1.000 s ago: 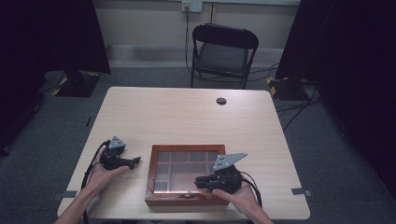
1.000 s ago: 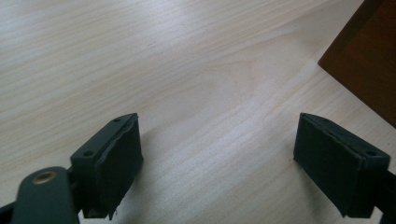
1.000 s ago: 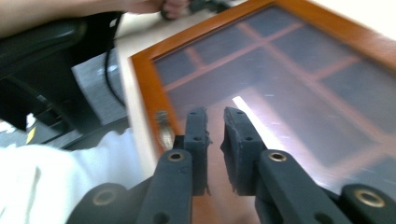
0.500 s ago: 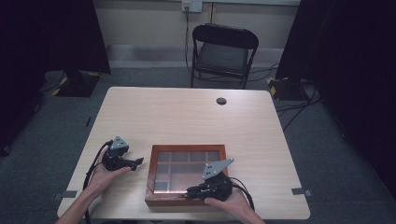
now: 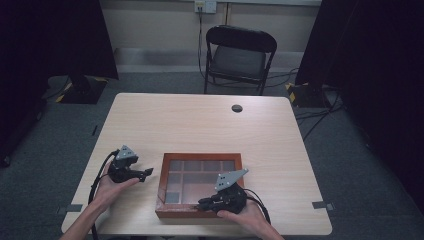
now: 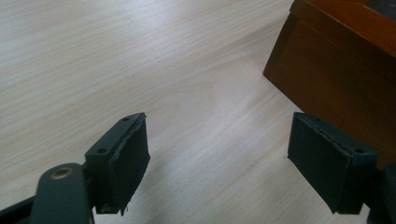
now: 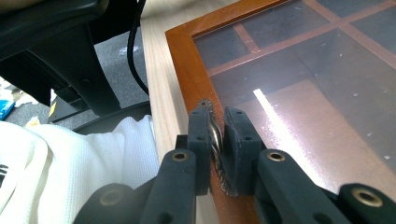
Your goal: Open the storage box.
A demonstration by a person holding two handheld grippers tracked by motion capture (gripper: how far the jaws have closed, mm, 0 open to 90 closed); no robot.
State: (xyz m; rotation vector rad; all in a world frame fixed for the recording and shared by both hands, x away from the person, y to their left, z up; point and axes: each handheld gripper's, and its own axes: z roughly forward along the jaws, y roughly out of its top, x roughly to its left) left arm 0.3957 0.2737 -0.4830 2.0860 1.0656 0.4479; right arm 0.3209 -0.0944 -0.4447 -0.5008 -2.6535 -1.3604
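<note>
A brown wooden box with a glass lid over several compartments lies near the table's front edge. My right gripper sits at the box's front rim, pointing left. In the right gripper view it is shut on a small ornate metal clasp on the box's wooden frame, beside the glass. My left gripper rests on the table just left of the box, pointing at it. Its jaws stand wide open with nothing between them, and the box's side wall is close ahead.
The light wooden table has a round black cable hole at the back. A black folding chair stands behind the table. A white garment and a trailing black cable lie past the table's front edge.
My right gripper has slid left and down to the box's front rim and shut on the clasp. The left gripper has barely moved.
</note>
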